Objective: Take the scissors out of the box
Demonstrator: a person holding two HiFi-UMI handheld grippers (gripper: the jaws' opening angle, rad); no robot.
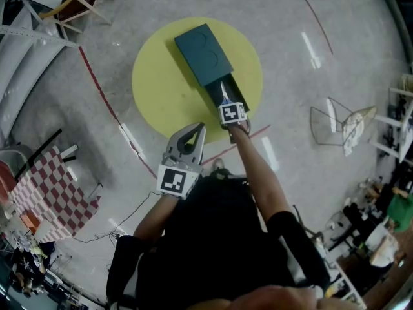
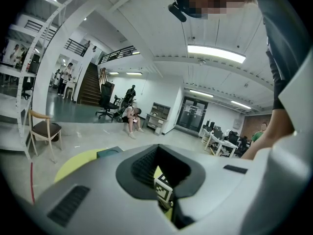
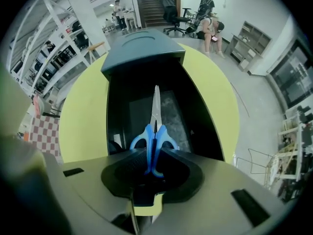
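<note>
Now, right gripper (image 3: 152, 165) fingers pinching blue scissors (image 3: 155, 129) handles, blade toward open dark box (image 3: 117, 111), left gripper (image 1: 197, 132) fingers pressed together

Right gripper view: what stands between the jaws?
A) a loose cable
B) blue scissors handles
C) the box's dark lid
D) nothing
B: the blue handles of the scissors stand between the jaws of the right gripper, with the blades pointing away over the open part of the dark box.
</note>
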